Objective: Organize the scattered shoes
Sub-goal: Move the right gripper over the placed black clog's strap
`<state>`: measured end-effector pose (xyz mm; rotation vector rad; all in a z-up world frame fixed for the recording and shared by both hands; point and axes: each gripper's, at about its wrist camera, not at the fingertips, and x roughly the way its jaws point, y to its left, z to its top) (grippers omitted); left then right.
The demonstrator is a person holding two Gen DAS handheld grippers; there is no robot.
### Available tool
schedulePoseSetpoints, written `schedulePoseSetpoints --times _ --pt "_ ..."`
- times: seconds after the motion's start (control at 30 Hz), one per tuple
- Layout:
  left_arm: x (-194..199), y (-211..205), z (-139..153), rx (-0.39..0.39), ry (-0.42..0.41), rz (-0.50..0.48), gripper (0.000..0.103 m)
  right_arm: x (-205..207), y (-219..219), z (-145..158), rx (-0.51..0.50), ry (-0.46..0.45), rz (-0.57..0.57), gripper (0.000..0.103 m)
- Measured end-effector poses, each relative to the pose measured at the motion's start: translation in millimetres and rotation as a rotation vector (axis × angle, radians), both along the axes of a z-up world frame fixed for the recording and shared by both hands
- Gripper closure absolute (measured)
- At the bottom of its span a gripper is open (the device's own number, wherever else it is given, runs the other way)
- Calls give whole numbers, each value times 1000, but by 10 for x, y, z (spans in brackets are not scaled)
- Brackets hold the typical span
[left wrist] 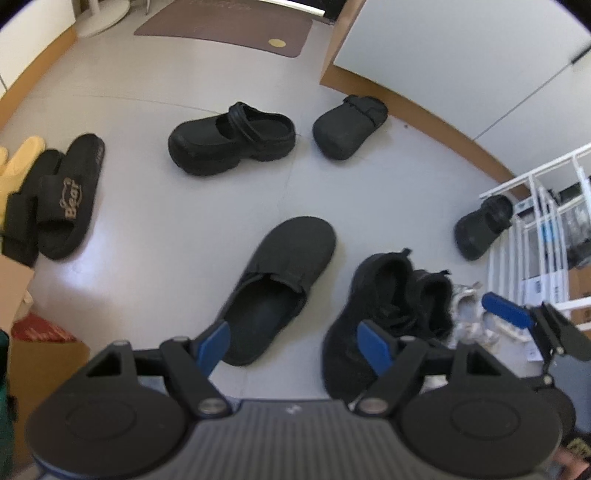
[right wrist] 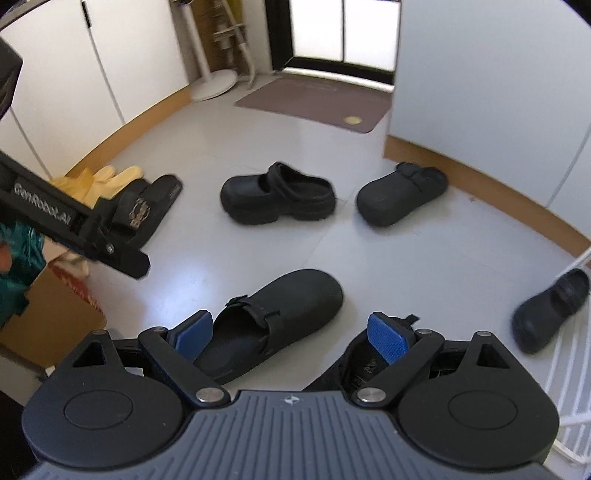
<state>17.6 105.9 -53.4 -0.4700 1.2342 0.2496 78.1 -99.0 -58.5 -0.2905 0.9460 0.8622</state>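
Observation:
Several black shoes lie scattered on the pale floor. A flat black clog (left wrist: 280, 288) (right wrist: 273, 317) lies just ahead of both grippers. Its mate (left wrist: 349, 125) (right wrist: 400, 194) lies by the far wall. A chunky strapped clog (left wrist: 232, 138) (right wrist: 279, 194) sits mid-floor; a matching one (left wrist: 482, 225) (right wrist: 550, 310) lies at the right by a white rack. Black sneakers (left wrist: 388, 317) lie at lower right. My left gripper (left wrist: 295, 345) is open and empty above the flat clog's heel. My right gripper (right wrist: 291, 338) is open and empty, over the same clog.
Black "Bear" slides (left wrist: 59, 199) (right wrist: 144, 210) and yellow slippers (left wrist: 18, 162) (right wrist: 107, 179) lie at the left. A cardboard box (left wrist: 40, 354) (right wrist: 55, 314) stands at lower left. A white wire rack (left wrist: 546, 236) is at the right. A brown doormat (left wrist: 225, 26) (right wrist: 317, 99) lies by the far door.

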Motion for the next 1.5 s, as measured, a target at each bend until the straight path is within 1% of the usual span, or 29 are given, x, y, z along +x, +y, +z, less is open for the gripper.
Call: schedulePoseSetpoints --times 0.03,0.1,0.2,0.4,0.5,0.57,0.6,0.67,0.73,0.77,0.83,0.93,1.0,1.07,1.2,1.27,1.37,1.4,1.47,1.5 --pt "21 13 -33 3 1 0 24 19 17 -73 -1 3 17 13" --pt "36 59 -144 -31 17 33 24 27 53 -183 -6 5 53 15" --pt "56 120 -232 -28 12 43 24 30 144 -411 4 1 112 15" --pt "96 241 -406 -18 1 62 24 90 288 -756 49 39 129 17" --pt "116 301 -492 -13 -4 71 24 86 372 -960 26 41 155 19" --pt "141 443 -631 -54 -21 116 25 107 396 -1106 8 60 149 20" --pt "162 495 -678 -64 -33 121 25 122 404 -1174 4 71 140 21" --pt "199 527 -718 -51 -38 112 25 148 408 -1300 6 93 127 21" --pt "252 538 -800 1 -50 71 25 160 402 -1365 8 104 126 21" --pt "263 537 -822 9 -53 65 25 165 400 -1403 11 112 126 21" --pt "281 529 -946 2 -52 53 25 181 392 -1476 23 135 117 21" --pt "272 549 -1128 -39 -43 68 25 222 384 -1586 48 181 88 21" --pt "276 577 -1210 -58 -31 74 25 218 363 -1673 65 210 92 21" --pt "285 614 -1287 -74 -17 79 25 204 336 -1797 55 236 91 21" --pt "345 617 -1367 -41 -41 37 25 197 311 -2011 24 287 89 21" --pt "359 613 -1484 -49 -48 25 25 200 322 -2096 -1 305 100 21" --pt "332 610 -1649 -68 -56 34 27 216 323 -2145 -9 318 102 21" --pt "319 610 -1719 -80 -57 35 29 219 318 -2146 -7 319 102 21" --pt "305 610 -1778 -88 -58 35 30 225 303 -2147 2 322 93 22" --pt "293 611 -1813 -91 -58 33 31 228 295 -2144 5 324 86 25"
